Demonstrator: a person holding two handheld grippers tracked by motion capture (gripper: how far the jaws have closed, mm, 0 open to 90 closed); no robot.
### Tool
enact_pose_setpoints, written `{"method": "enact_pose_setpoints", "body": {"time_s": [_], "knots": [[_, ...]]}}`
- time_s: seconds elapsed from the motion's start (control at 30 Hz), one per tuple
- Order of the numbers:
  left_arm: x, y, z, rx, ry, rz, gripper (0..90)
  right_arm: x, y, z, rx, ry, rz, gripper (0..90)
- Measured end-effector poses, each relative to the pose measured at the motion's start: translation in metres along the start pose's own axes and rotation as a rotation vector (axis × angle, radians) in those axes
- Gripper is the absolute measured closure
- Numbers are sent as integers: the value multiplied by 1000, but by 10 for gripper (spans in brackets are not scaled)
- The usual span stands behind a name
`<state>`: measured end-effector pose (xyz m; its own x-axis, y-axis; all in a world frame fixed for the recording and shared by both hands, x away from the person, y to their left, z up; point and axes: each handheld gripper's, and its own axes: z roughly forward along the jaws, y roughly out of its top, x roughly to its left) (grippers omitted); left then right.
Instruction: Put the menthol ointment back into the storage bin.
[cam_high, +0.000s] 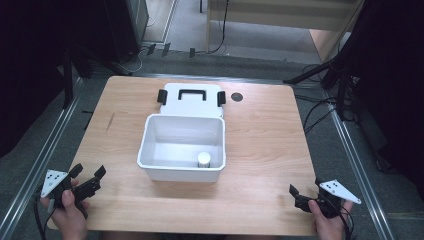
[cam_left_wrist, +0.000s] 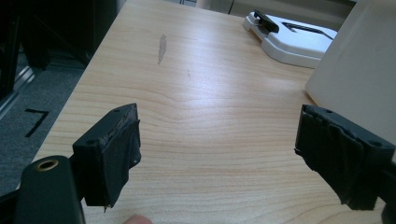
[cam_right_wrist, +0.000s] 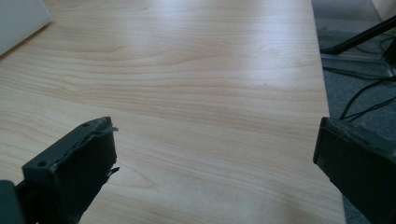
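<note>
Right gripper (cam_high: 303, 196): fingers (cam_right_wrist: 77, 177) spread wide, nothing between them, over bare counter (cam_high: 265, 150) near its front right corner. Left gripper (cam_high: 88, 181): fingers (cam_left_wrist: 109, 156) likewise wide and empty, at the front left corner. Between and beyond both sits the open white box (cam_high: 152, 145), a small white jar (cam_high: 204, 159) inside; its lid (cam_high: 192, 100) lies just behind.

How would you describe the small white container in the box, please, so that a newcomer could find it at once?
Start at the open white box in the middle of the wooden table, its lid lying flat behind it. Look inside at the near right corner: the small white container stands there upright. It is round, and nothing else lies in the box.
</note>
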<state>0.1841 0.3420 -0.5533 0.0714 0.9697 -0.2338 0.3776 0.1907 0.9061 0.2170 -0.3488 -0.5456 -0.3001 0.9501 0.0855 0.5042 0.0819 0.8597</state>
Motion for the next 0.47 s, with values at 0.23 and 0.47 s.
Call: {"method": "enact_pose_setpoints", "body": {"time_s": [0.23, 0.47], "knots": [[0, 0, 0, -4, 1, -3, 147, -3, -2, -3, -62, 8, 49, 0], [-1, 0, 1, 9, 4, 5, 147, -2, -2, -1, -41, 40, 30, 0]]}}
